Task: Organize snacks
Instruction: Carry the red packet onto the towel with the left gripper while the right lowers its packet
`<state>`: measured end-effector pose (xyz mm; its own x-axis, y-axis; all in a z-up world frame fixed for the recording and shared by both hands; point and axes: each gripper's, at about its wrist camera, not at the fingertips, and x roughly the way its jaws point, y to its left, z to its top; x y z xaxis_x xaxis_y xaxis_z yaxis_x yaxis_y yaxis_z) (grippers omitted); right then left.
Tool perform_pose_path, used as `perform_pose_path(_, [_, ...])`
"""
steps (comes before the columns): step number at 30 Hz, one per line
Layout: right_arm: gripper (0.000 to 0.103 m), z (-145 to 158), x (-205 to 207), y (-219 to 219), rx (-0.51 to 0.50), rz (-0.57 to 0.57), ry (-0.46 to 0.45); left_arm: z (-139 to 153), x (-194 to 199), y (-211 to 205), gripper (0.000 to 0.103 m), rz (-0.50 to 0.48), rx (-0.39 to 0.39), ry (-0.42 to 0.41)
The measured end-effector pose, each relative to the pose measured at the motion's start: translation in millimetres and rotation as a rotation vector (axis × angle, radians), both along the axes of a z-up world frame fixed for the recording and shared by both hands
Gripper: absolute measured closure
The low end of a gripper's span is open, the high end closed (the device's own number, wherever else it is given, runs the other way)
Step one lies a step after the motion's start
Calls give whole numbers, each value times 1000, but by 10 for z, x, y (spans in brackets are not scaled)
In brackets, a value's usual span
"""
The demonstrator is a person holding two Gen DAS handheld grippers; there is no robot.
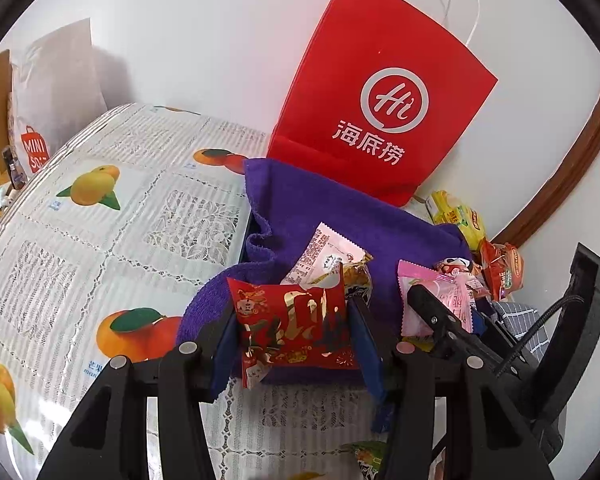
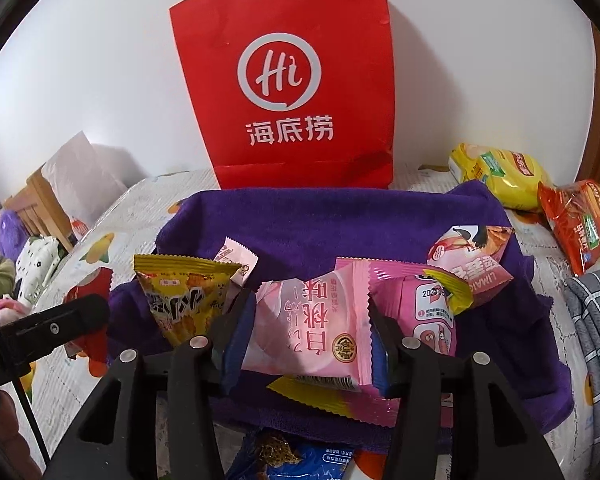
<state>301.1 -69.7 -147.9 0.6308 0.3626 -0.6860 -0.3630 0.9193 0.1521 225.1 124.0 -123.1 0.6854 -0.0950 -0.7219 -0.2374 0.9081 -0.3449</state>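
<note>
The left gripper (image 1: pixel 296 330) has its fingers closed on a red foil snack packet with gold print (image 1: pixel 294 330), held over the front edge of a purple towel-lined box (image 1: pixel 320 208). The right gripper (image 2: pixel 306 338) has its fingers clamped on a pale pink peach-flavoured snack packet (image 2: pixel 308 332) above the same box, which sits on the fruit-patterned bench (image 1: pixel 112 216) before a red paper bag (image 2: pixel 288 80).

A matt red paper carrier bag (image 2: pixel 288 80) stands behind a fuzzy purple terry-cloth towel (image 2: pixel 312 220). The glossy red foil snack packet (image 1: pixel 296 328) glints gold; the pink plastic snack wrapper (image 2: pixel 312 332) looks satiny. The fruit-printed plastic tablecloth (image 1: pixel 100 232) shines.
</note>
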Motion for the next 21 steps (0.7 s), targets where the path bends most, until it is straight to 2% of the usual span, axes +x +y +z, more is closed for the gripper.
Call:
perform_pose_path(5, [30,65,-56,8,-3,2,-42,-16,3,2,53,-1,-3,0])
perform_pose_path(13, [24,212,-182,-25,-14,-6,-127,-22,1,-5,53,-7,-6,1])
perform_pose_path(21, [23,326,-235,-159,33,-46,-159,-17,-3,-12,53,-13,-7,-2])
